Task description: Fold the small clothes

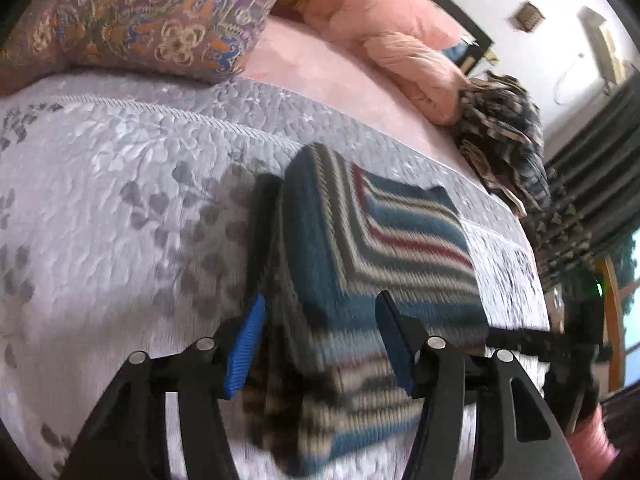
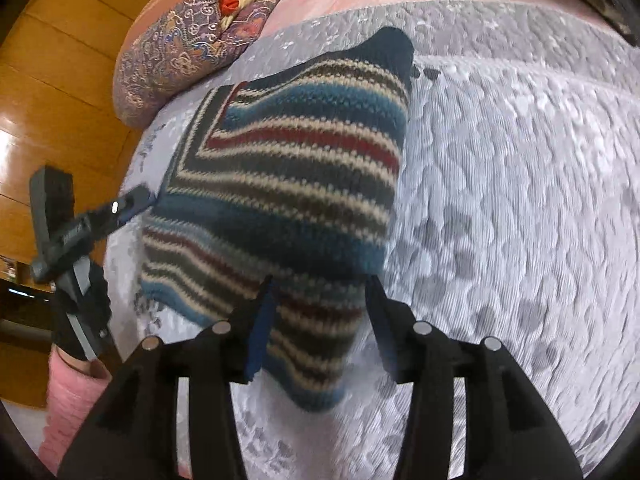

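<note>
A striped knitted garment (image 1: 380,240) in teal, cream, grey and red lies folded into a rough square on the lilac quilted bedspread (image 1: 120,220). My left gripper (image 1: 322,300) is open, its blue pads (image 1: 246,352) straddling the garment's near edge. In the right wrist view the same garment (image 2: 288,168) fills the middle, and my right gripper (image 2: 320,280) is open with its fingers on either side of the near corner. The left gripper (image 2: 138,200) shows at the garment's left edge, held by a gloved hand with a pink sleeve (image 2: 68,392). Both views are motion-blurred.
A paisley pillow (image 1: 152,20) and a crumpled pink blanket (image 1: 400,40) lie at the head of the bed. A heap of dark patterned clothes (image 1: 504,136) sits at the bed's right side. Wooden panelling (image 2: 60,80) stands beyond the bed's edge. Bare bedspread (image 2: 520,200) stretches to the right.
</note>
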The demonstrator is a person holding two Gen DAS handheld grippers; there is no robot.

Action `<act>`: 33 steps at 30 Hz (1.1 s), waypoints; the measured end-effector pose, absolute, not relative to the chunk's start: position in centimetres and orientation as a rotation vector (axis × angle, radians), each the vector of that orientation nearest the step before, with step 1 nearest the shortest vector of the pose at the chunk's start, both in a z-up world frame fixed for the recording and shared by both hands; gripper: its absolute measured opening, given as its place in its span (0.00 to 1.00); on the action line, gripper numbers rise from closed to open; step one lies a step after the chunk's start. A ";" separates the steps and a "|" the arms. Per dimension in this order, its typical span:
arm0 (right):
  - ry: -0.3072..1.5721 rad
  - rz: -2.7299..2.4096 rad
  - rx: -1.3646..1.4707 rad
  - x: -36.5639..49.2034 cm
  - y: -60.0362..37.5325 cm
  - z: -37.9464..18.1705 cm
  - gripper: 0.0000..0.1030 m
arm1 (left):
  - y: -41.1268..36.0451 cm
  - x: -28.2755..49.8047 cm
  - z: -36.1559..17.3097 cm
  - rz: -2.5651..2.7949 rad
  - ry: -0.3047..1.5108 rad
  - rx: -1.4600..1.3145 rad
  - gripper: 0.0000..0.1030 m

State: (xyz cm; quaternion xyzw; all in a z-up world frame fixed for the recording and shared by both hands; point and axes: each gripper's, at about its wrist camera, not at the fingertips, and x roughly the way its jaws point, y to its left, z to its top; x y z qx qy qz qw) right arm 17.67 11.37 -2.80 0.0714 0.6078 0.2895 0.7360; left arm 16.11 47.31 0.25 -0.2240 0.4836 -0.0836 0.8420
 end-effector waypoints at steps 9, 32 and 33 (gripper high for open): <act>1.320 0.642 0.132 17.9 11.9 -3.1 0.46 | 47.7 19.7 -2.2 -0.162 1.065 -0.561 0.09; 1.335 0.730 0.287 19.9 10.2 -3.9 0.77 | 47.7 18.6 -3.5 -0.305 1.114 -0.535 0.81; 1.341 0.729 0.287 20.1 10.4 -4.4 0.77 | 47.5 18.8 -3.9 -0.306 1.123 -0.531 0.81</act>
